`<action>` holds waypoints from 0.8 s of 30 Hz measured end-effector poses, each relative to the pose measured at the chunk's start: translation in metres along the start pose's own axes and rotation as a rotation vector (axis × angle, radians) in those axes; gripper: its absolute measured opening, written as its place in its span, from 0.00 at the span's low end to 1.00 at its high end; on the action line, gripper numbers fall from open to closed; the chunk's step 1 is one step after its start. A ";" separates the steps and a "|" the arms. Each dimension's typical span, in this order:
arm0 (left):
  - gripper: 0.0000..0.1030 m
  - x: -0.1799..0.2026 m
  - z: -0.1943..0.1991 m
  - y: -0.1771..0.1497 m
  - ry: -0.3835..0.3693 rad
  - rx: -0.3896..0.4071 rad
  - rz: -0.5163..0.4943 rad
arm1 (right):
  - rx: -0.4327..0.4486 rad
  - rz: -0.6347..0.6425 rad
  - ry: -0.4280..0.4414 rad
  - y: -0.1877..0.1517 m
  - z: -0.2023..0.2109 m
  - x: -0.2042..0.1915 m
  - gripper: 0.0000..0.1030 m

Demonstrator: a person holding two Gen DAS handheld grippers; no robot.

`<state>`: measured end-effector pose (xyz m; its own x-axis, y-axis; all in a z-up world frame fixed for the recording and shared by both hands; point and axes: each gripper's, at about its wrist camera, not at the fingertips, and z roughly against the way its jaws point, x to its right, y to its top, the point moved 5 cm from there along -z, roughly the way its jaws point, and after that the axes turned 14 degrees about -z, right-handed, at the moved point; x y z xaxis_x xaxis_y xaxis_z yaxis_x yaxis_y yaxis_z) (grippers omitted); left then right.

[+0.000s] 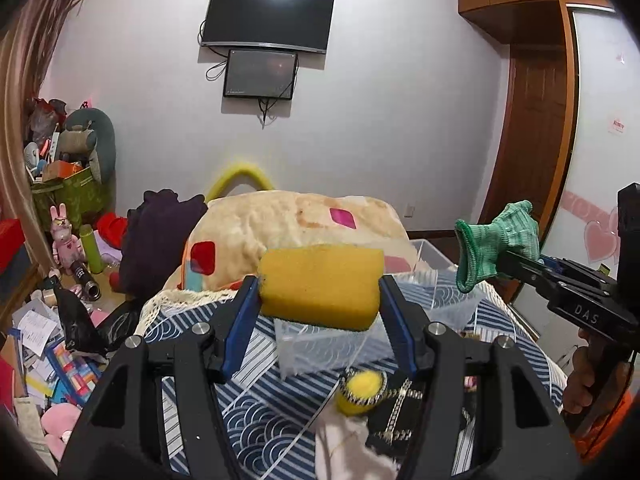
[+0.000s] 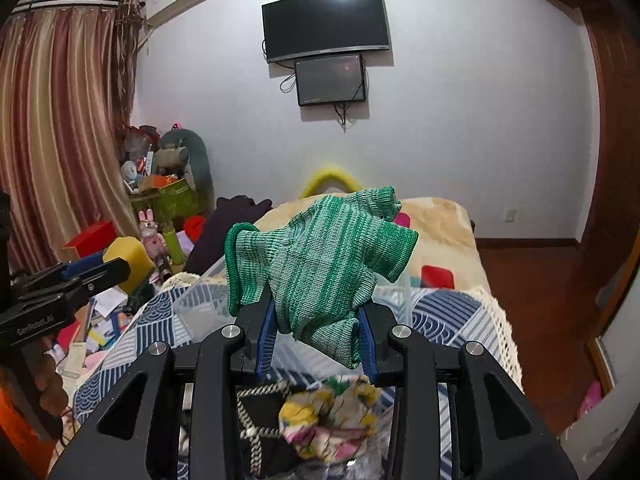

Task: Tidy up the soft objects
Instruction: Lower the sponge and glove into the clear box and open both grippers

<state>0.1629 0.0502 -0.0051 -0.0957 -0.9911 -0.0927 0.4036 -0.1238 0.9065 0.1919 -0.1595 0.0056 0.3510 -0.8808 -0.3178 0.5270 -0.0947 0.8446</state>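
Left wrist: porous yellow sponge (image 1: 320, 286), ribbed green glove (image 1: 494, 248)

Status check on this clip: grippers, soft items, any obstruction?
Left gripper shut on yellow sponge. Right gripper shut on green knit glove. Both held above clear bin on the bed. Nothing blocking.

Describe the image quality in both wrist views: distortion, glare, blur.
Left wrist view: strong fisheye bending of walls, dark vignette at corners; a glare spot on the curved black wall television; the yellow rectangular sponge in the left tongs is sharp, the small yellow fuzzy ball below looks soft. Right wrist view: same bending; the green knitted glove in the right tongs is crisp.
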 end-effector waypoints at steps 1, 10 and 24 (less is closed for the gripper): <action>0.57 0.001 -0.003 0.002 -0.001 -0.001 0.001 | 0.001 0.001 -0.001 0.001 -0.001 0.000 0.31; 0.57 0.006 -0.044 0.012 -0.033 -0.069 0.009 | -0.016 0.001 -0.002 0.011 -0.024 -0.003 0.31; 0.57 0.021 -0.115 -0.008 -0.048 -0.246 -0.063 | -0.146 0.026 -0.042 -0.001 -0.069 0.006 0.31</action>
<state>0.2619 0.0251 -0.0618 -0.1688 -0.9782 -0.1208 0.6042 -0.1995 0.7714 0.2473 -0.1328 -0.0267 0.3345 -0.9011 -0.2758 0.6262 -0.0062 0.7796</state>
